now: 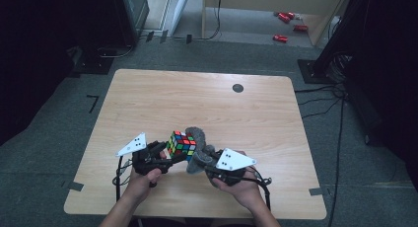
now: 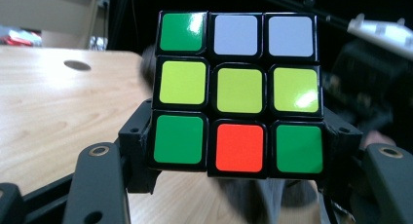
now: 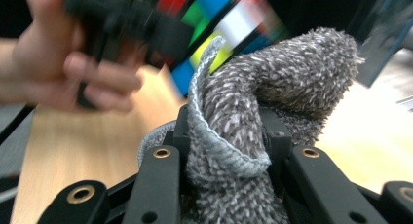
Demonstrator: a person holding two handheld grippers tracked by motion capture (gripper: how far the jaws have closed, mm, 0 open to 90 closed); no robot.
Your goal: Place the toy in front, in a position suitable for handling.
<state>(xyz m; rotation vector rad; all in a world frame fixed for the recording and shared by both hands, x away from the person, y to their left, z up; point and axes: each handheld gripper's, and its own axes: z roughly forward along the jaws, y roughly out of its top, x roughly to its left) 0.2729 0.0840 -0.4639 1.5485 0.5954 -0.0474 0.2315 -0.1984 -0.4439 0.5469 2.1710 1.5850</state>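
Right now my left gripper [image 1: 165,155] has its fingers [image 2: 139,151] clamped on a Rubik's cube [image 2: 237,92], one finger against each side of the bottom layer. The cube is lifted clear of the wooden surface [image 1: 197,103]. The face toward the left gripper view reads green, white, white across the top, three yellow in the middle, and green, red, green along the bottom. My right gripper [image 1: 207,160] has its fingers [image 3: 272,136] closed on a grey knitted cloth [image 3: 243,136], which bunches up between them and folds over their tips. In the high view the cloth [image 1: 197,140] sits just beside the cube [image 1: 181,144], apparently touching its right side. My left hand [image 3: 73,83] appears blurred in the right gripper view.
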